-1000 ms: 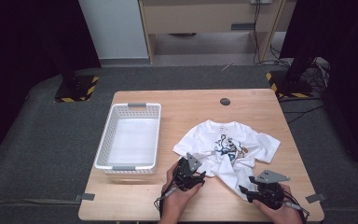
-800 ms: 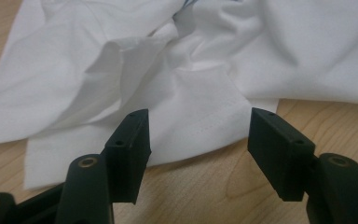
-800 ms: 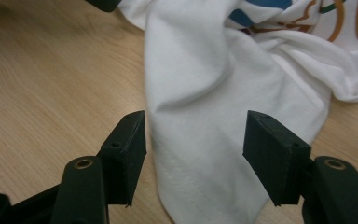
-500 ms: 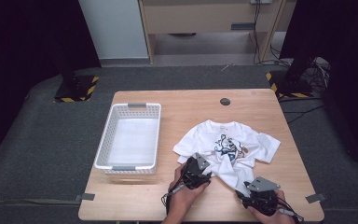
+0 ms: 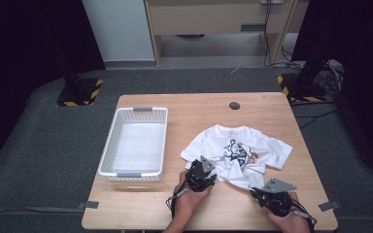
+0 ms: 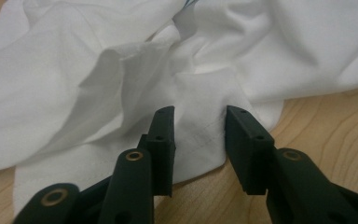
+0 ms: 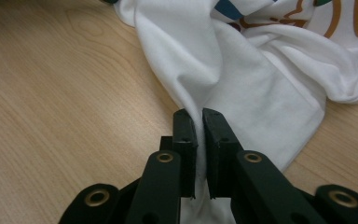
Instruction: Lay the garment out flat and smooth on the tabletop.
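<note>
I have the wooden desk [image 5: 209, 121] in front of me, with the white slotted basket [image 5: 135, 143] standing empty on its left half. The white printed T-shirt [image 5: 238, 155] lies crumpled right of the basket, toward the near edge.

Over the last second both my hands have slid in: the left hand-held gripper [image 5: 201, 174] has moved right onto the shirt's near left hem, and the right hand-held gripper [image 5: 272, 196] has pulled back toward me at the lower right corner.

In the left gripper view, that gripper [image 6: 199, 122] stands open, its jaws straddling a fold of hem, not yet pinched. In the right gripper view, the right one [image 7: 199, 122] is clamped on a ridge of cloth.

I judge one corner secured and the other about to be, ready for spreading or lifting.
</note>
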